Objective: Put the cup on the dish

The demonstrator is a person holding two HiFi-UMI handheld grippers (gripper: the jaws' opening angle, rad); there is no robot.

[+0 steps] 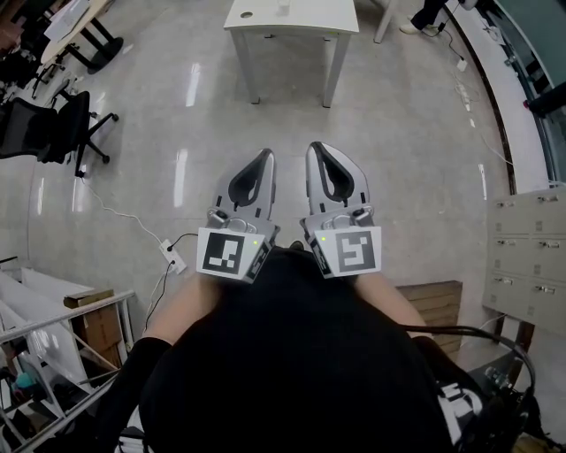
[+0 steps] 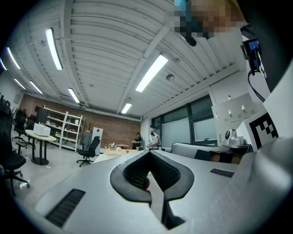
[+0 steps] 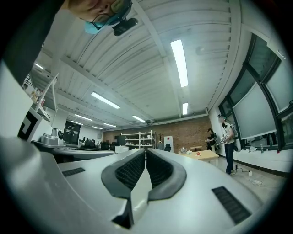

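The person is holding both grippers side by side close against the body, pointing them level toward the white table (image 1: pixel 292 26) standing well ahead across the floor, likely because the walk up to it is not yet done. The left gripper (image 1: pixel 265 157) is showing its fingertips pressed together with nothing clamped, and the right gripper (image 1: pixel 316 149) is doing likewise, probably since nothing is within reach. What seems to be the cup (image 1: pixel 283 7) is sitting near the table's middle, apart from the apparent dish (image 1: pixel 246 14) lying by its left edge; both are looking too small to confirm.
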